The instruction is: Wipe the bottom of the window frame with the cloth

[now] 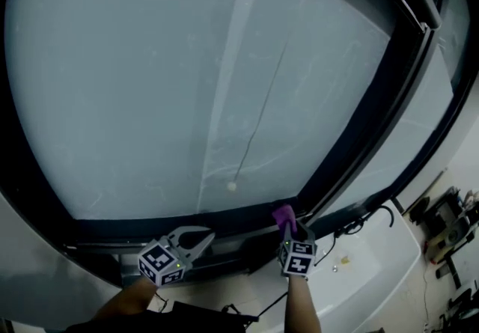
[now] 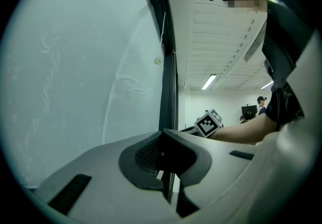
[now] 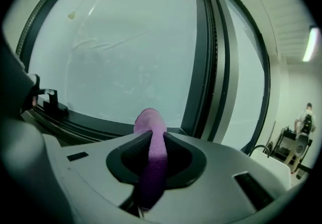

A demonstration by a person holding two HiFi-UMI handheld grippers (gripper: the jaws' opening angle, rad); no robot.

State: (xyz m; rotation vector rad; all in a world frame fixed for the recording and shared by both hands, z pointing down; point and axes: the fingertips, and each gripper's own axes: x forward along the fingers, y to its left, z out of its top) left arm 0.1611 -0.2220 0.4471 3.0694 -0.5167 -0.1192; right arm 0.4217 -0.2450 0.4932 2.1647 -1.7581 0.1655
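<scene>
While the right claw [image 1: 289, 228] is clamped on the purple cloth [image 1: 284, 214], the cloth's free end lies at the bottom rail of the window frame [image 1: 187, 219], close to the dark upright mullion [image 1: 367, 118]. The left claw [image 1: 202, 237] hovers further left along that rail, its jaws together on nothing.

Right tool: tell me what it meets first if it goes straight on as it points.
Probably the bottom frame, just left of the upright bar. The cloth held in the right tool would touch it first. Depth is unclear.
</scene>
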